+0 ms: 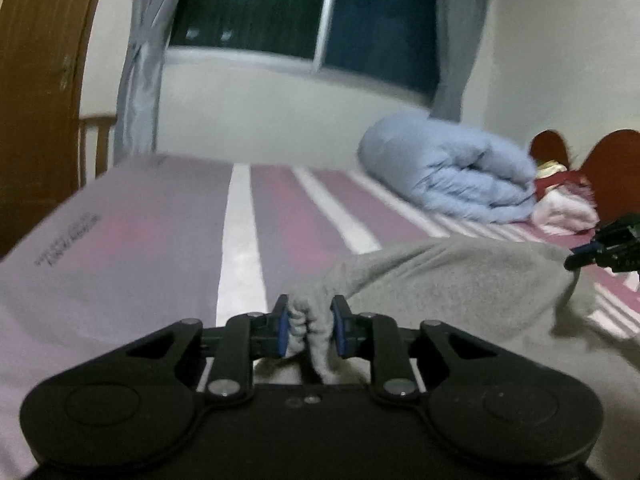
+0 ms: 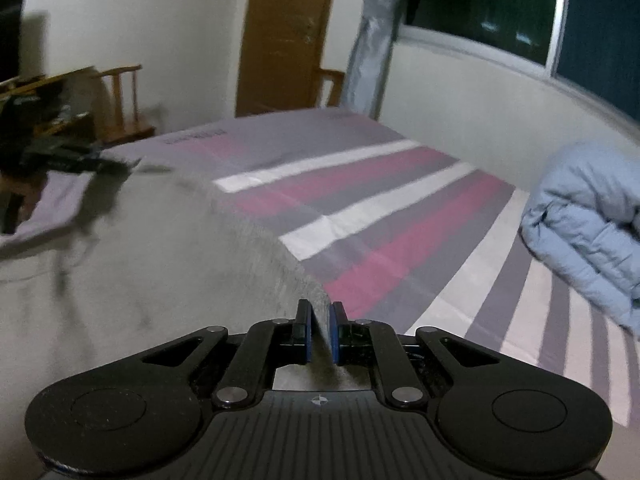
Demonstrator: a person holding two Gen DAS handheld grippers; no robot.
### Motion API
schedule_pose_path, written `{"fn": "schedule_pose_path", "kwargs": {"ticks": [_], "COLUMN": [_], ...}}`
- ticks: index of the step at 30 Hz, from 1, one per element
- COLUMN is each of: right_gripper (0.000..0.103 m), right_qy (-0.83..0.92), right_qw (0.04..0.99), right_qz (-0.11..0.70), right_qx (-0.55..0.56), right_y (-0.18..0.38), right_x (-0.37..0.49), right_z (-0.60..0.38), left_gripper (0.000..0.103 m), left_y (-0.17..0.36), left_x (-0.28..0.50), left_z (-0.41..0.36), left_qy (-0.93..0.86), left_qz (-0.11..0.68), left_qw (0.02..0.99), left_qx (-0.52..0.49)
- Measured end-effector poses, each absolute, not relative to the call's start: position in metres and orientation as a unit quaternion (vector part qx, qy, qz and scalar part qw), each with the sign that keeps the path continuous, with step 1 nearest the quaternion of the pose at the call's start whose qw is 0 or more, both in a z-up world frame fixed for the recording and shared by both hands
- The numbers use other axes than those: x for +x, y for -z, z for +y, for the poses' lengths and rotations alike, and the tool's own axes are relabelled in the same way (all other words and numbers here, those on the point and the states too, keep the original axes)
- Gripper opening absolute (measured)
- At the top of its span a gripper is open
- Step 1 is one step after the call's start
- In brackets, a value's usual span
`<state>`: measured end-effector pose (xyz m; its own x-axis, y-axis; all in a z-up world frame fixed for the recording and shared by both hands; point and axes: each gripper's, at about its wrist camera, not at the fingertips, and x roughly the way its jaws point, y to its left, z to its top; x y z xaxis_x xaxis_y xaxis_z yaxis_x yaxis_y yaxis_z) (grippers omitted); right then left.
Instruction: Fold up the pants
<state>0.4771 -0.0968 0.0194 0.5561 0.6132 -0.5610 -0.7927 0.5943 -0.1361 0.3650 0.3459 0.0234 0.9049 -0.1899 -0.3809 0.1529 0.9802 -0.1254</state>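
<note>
The pants (image 1: 460, 280) are plain light grey. The bed sheet (image 2: 360, 200) carries broad stripes of grey, pink and white. The rolled duvet (image 1: 452, 176) at the bed's far edge is pale blue. The tongs are black with blue pads (image 1: 283, 330). The curtains (image 1: 140, 60) are grey-blue, the door (image 2: 284, 36) brown.

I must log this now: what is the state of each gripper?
Left gripper: closed on the grey pants.
Right gripper: closed on the grey pants.

Home bedroom: striped bed (image 2: 360, 208), rolled blue duvet (image 1: 448, 176), curtained window (image 1: 304, 12), wooden door (image 2: 288, 32).
</note>
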Motion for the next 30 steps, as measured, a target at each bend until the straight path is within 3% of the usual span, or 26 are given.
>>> {"fn": "schedule_pose_path", "kwargs": {"ticks": [9, 13, 14, 15, 16, 17, 18, 20, 23, 25, 30], "right_gripper": [0.009, 0.014, 0.029, 0.044, 0.077, 0.084, 0.084, 0.084, 0.084, 0.083, 0.072], "right_qy": [-0.417, -0.387, -0.371, -0.354, -0.339, -0.334, -0.328, -0.303, -0.255, -0.236, -0.23], "right_qw": [0.856, 0.866, 0.872, 0.879, 0.89, 0.899, 0.907, 0.92, 0.937, 0.934, 0.899], "right_qz": [0.222, 0.228, 0.224, 0.222, 0.214, 0.202, 0.199, 0.214, 0.238, 0.259, 0.317], "right_qx": [-0.21, -0.22, -0.227, -0.228, -0.22, -0.2, -0.177, -0.129, -0.02, 0.067, 0.196], "right_y": [-0.003, 0.038, 0.047, 0.053, 0.057, 0.057, 0.056, 0.051, 0.042, 0.038, 0.041], "right_x": [0.315, 0.254, 0.24, 0.229, 0.218, 0.21, 0.205, 0.206, 0.218, 0.231, 0.263], "right_z": [-0.132, -0.135, -0.135, -0.136, -0.138, -0.143, -0.147, -0.152, -0.164, -0.172, -0.165], "left_gripper": [0.011, 0.035, 0.041, 0.053, 0.057, 0.06, 0.066, 0.067, 0.062, 0.053, 0.049], "left_y": [-0.021, 0.002, 0.006, 0.008, 0.009, 0.008, 0.006, 0.001, -0.005, -0.005, 0.011], "left_x": [0.256, 0.218, 0.208, 0.201, 0.193, 0.184, 0.176, 0.165, 0.162, 0.166, 0.19], "left_z": [0.318, 0.295, 0.289, 0.283, 0.277, 0.272, 0.272, 0.272, 0.275, 0.282, 0.306], "left_qy": [0.094, 0.023, 0.001, -0.019, -0.038, -0.055, -0.061, -0.068, -0.058, -0.05, -0.047], "left_qz": [0.179, 0.242, 0.257, 0.269, 0.275, 0.277, 0.275, 0.265, 0.257, 0.257, 0.278], "left_qw": [0.978, 0.97, 0.966, 0.963, 0.96, 0.959, 0.957, 0.954, 0.947, 0.937, 0.905], "left_qx": [-0.052, -0.008, -0.022, -0.026, -0.025, -0.036, -0.066, -0.119, -0.185, -0.23, -0.318]}}
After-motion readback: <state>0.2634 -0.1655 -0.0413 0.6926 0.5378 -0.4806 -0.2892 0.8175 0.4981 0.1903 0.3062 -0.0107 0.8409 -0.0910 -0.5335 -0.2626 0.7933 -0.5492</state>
